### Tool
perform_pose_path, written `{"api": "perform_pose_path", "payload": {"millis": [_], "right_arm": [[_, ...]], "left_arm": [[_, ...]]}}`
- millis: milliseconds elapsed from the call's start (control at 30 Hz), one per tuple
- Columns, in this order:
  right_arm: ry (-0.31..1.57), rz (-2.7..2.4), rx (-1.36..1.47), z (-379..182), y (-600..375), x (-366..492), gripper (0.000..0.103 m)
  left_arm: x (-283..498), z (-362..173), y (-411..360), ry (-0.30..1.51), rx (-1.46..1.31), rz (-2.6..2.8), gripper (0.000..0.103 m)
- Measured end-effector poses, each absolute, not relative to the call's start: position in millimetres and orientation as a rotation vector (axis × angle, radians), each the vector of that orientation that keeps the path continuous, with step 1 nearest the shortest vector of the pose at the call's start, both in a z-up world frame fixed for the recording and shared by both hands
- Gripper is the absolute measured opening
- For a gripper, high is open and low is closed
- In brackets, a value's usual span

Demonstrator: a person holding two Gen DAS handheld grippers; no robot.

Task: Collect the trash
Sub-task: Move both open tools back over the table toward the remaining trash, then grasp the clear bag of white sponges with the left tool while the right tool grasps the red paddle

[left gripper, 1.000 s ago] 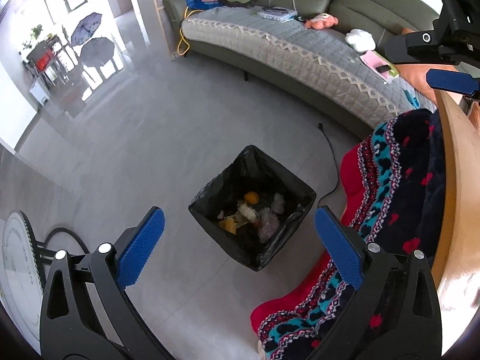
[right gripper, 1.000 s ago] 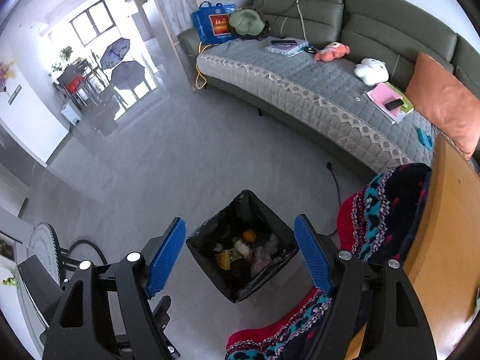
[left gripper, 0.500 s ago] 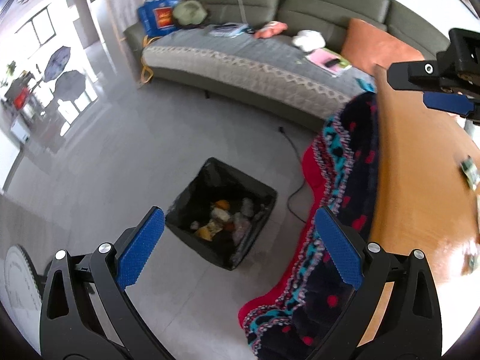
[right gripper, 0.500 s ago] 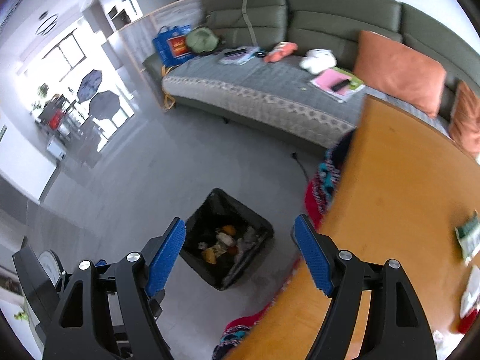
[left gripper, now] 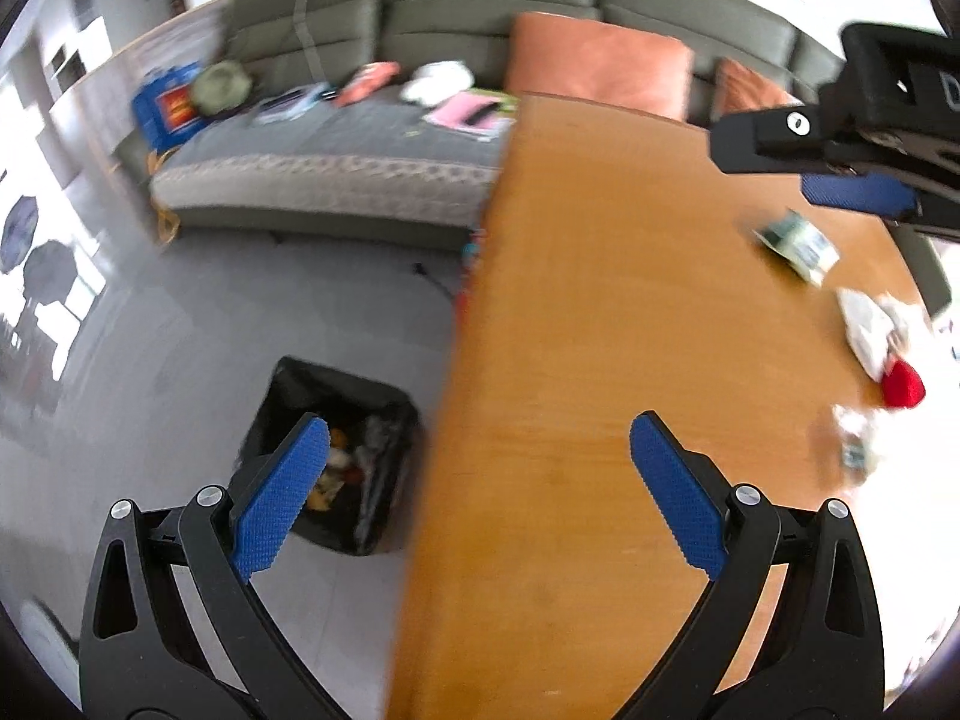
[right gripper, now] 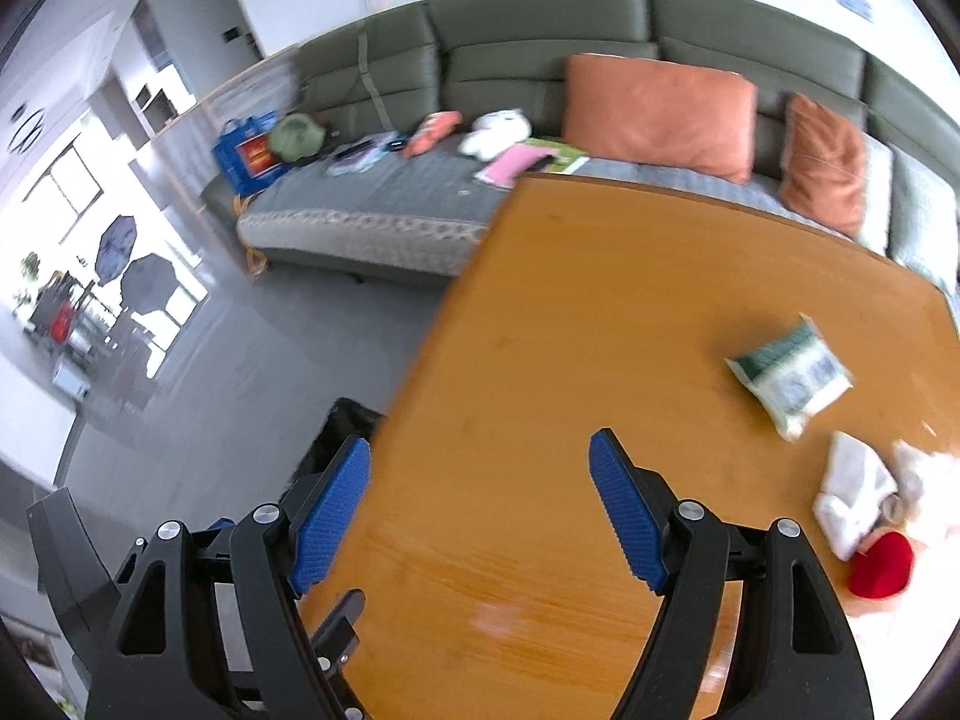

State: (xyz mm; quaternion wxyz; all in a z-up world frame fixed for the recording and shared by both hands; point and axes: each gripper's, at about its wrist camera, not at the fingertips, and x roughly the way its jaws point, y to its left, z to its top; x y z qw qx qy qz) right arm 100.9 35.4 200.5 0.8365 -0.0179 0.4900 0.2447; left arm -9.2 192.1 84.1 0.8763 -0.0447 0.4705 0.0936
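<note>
Bin (left gripper: 336, 456) contents in left view, right view hides them

Glossy wooden table (right gripper: 540, 330)

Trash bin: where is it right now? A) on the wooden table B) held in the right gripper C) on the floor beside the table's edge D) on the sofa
C: the black-lined trash bin sits on the grey floor, left of the wooden table edge.
</note>
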Motion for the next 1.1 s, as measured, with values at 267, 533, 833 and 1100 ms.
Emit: {"api": "perform_pose_path", "payload": {"millis": [267, 533, 833, 1100], "right_arm": [[1.051, 0.4, 0.022, 190, -64, 112, 0.076], [1.091, 0.27, 0.068, 169, -153, 116, 0.076], [1.113, 0.097, 0.183, 154, -243, 117, 0.076], [1.113, -0.042, 0.29, 148, -295, 111, 0.076]], "left_arm": [[7, 82, 104, 0.99, 0.001, 0.054, 0.097], [16, 71, 29, 1.013, 0.077, -0.091, 0.097], [31, 58, -61, 1.025, 0.322, -0.403, 0.097], [38, 34, -120, 1.052, 0.555, -0.644, 0.097]]}}
